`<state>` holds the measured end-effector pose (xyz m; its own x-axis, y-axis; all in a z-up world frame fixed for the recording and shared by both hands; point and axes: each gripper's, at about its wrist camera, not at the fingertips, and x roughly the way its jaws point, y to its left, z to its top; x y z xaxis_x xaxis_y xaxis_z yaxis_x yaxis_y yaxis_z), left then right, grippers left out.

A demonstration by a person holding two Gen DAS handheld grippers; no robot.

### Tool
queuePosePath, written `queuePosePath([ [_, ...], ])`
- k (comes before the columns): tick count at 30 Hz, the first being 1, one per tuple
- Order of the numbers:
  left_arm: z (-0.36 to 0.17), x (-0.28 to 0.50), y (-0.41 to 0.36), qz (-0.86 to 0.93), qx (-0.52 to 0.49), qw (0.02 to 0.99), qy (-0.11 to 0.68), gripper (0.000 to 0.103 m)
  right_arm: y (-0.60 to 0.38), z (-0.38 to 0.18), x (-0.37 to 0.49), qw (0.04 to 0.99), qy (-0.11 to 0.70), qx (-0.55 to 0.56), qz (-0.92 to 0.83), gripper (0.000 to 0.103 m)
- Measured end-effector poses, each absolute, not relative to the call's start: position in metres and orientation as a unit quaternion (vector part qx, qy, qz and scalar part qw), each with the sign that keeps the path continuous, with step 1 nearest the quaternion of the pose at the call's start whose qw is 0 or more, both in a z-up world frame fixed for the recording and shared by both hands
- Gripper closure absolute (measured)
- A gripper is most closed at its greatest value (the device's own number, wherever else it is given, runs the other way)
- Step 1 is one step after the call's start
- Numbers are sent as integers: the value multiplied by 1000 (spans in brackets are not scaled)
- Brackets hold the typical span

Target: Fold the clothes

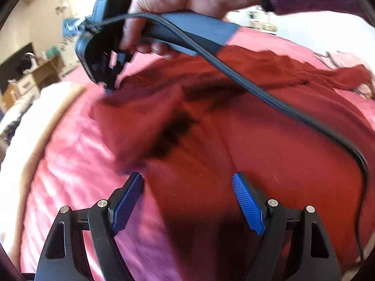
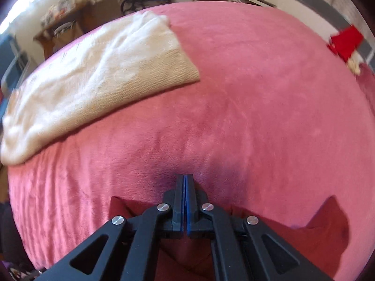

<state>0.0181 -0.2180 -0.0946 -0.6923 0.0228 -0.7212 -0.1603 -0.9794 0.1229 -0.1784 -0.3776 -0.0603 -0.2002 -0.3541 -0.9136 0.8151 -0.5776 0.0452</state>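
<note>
Left gripper (image 1: 187, 201), jaws wide, hovers over the red garment (image 1: 234, 140); right gripper (image 2: 185, 187) pinches the garment's edge (blurred) on the pink blanket (image 2: 257, 93).

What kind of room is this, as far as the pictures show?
Probably a bedroom at home. The dark red garment lies on a wide surface under a pink plush blanket, likely a bed, with a cream blanket on it and a wooden desk behind.
</note>
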Motion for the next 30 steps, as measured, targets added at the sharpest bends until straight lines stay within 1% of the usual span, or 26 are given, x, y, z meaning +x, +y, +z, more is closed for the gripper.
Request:
queuePosePath([
  [1,-93,25,-216,918,-383,39,96,23,-368,-52,-176,408,208,490,-741,96],
  [3,-92,34,-216,918,-384,27,94,23,-348,-37,-169,429,163,484,-745,80],
  [8,-94,40,-233,920,-382,13,84,23,-285,-10,-132,456,88,495,-735,79],
  [11,-97,41,-237,916,-398,11,49,23,-286,-28,-89,479,32,529,-700,77],
  [13,-99,47,-236,913,-406,17,30,23,-281,-45,-69,481,18,558,-675,77],
  [14,-100,50,-236,913,-408,16,26,23,-284,-52,-61,477,28,562,-675,77],
  [18,-102,56,-239,912,-411,10,7,23,-316,-72,-33,444,121,528,-713,77],
  [22,-103,63,-239,912,-410,9,5,23,-352,-68,-31,429,145,478,-753,77],
  [23,-104,63,-239,913,-409,9,6,22,-356,-68,-34,419,139,478,-760,83],
  [24,-104,63,-239,913,-408,9,5,22,-359,-67,-37,409,132,477,-766,94],
  [25,-105,63,-239,913,-408,9,5,22,-356,-66,-42,404,103,486,-768,95],
  [27,-105,64,-239,913,-407,9,5,22,-328,-57,-52,391,16,503,-771,96],
  [30,-105,65,-240,914,-406,11,3,21,-289,-49,-56,363,-53,497,-787,96],
])
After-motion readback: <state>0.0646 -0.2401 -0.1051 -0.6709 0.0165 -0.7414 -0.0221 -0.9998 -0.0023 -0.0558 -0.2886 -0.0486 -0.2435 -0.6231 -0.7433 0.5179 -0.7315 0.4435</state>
